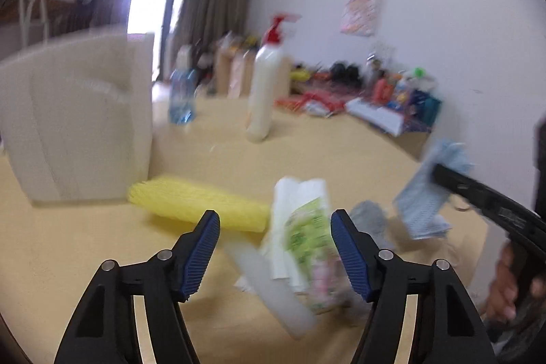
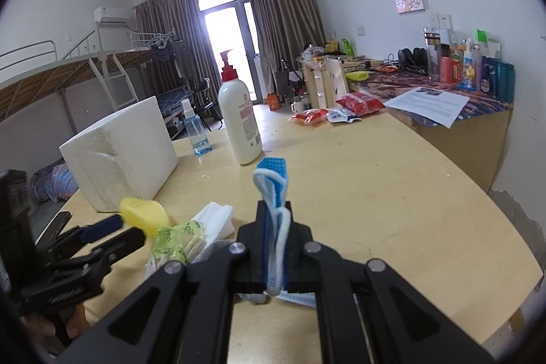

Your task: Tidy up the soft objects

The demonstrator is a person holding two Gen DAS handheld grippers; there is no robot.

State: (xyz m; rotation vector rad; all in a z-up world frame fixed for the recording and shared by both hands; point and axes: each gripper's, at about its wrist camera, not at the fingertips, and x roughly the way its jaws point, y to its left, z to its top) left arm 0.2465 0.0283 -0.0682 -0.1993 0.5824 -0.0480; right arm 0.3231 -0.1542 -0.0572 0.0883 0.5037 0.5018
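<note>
My left gripper point(image 1: 274, 227) is open above a green-printed tissue pack point(image 1: 307, 244) and white folded tissues point(image 1: 293, 193) on the wooden table point(image 1: 341, 142). A yellow foam net sleeve point(image 1: 198, 202) lies just left of them, and a grey soft item point(image 1: 370, 215) to the right. My right gripper point(image 2: 274, 217) is shut on a blue face mask point(image 2: 273, 179) and holds it above the table; in the left wrist view the mask point(image 1: 423, 203) hangs from it at the right. The pack point(image 2: 174, 243), tissues point(image 2: 216, 217) and sleeve point(image 2: 145, 210) also show in the right wrist view.
A white foam box point(image 2: 123, 152) stands at the left. A lotion pump bottle point(image 2: 239, 121) and a small blue spray bottle point(image 2: 196, 132) stand behind. Red snack packets point(image 2: 341, 110) lie at the far edge. A cluttered side desk point(image 2: 443, 91) is at the right.
</note>
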